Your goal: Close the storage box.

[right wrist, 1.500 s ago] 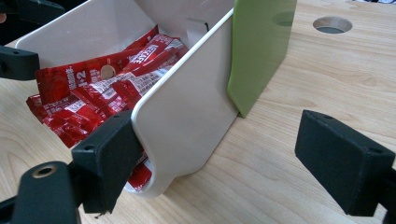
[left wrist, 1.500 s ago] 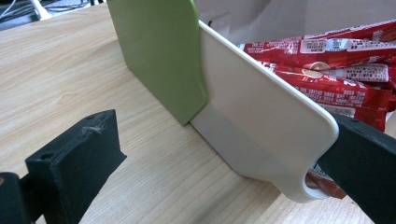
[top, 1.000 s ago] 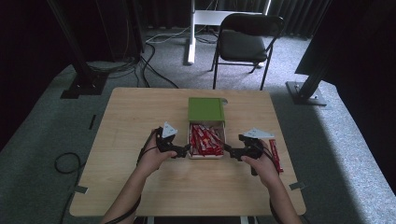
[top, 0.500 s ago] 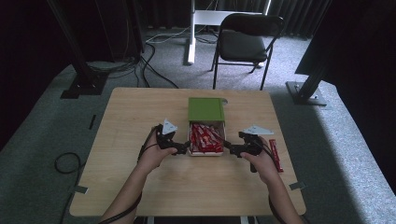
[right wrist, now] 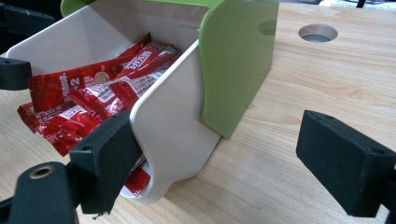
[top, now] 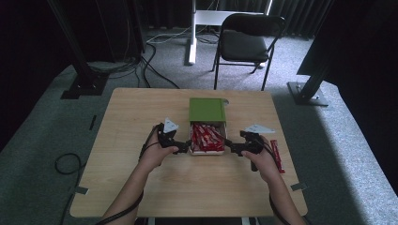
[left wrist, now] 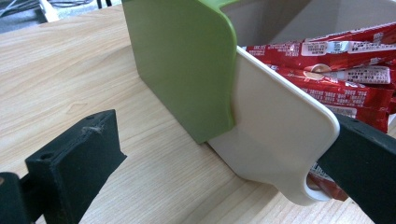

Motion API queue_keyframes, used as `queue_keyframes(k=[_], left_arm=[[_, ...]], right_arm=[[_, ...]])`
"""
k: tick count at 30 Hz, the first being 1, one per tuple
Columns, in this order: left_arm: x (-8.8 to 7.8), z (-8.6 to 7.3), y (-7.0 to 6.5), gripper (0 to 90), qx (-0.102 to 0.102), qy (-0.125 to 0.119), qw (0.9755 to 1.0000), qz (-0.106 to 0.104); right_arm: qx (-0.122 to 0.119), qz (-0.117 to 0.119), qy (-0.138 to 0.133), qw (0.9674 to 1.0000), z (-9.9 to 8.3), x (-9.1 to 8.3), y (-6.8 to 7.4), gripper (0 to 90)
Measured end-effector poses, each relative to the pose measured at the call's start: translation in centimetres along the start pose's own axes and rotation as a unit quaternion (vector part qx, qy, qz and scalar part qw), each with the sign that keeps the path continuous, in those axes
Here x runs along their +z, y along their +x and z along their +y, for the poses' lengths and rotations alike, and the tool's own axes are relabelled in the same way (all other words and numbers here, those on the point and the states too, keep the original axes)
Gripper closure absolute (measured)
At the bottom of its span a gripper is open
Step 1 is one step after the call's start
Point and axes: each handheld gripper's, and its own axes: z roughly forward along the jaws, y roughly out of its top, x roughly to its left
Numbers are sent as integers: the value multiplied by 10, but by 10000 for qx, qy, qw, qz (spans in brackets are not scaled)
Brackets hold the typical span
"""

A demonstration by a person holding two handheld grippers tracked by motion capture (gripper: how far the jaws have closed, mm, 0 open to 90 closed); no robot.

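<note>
In the high view, the two grippers have closed in on the box since a second ago: the left gripper [top: 184, 148], which then sat just off the tray's left side, now reaches its near left corner, and the right gripper [top: 229, 147] has slid left from beside the loose red packet [top: 277, 155] to the tray's near right corner. The box itself has not moved. It lies at the middle of the wooden table [top: 141, 108], its green sleeve [top: 207, 110] on the far side and its white tray [top: 206, 152] pulled out toward the person, full of red packets [top: 206, 138]. Both forearms come up from the bottom edge and angle inward, the left hand [top: 157, 154] and right hand [top: 260, 159] wrapped round the gripper handles, level with each other on either side of the tray. A black chair [top: 246, 44] stands beyond the table.

In the left gripper view, the jaws stand wide apart. One jaw rests low on the bare table to the left, well clear of the box; the other lies at the right against the tray's rounded white corner [left wrist: 285, 140], over the packets [left wrist: 345, 79]. The sleeve [left wrist: 187, 60] rises just behind.

In the right gripper view, the jaws are also wide. The left one touches the tray's white side wall [right wrist: 173, 130] near its corner, packets [right wrist: 93, 102] heaped beyond it; the right one hovers over bare wood, apart from the sleeve [right wrist: 238, 56]. A round hole [right wrist: 317, 32] shows in the tabletop farther off.
</note>
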Motion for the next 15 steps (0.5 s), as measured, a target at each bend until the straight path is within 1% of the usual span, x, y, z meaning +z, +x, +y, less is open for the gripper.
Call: queue_keyframes(k=[15], left_arm=[[5,5,4,14,-11,31,10000,58]], right_arm=[[42,-72,-16,10000,4,5,-3,131]])
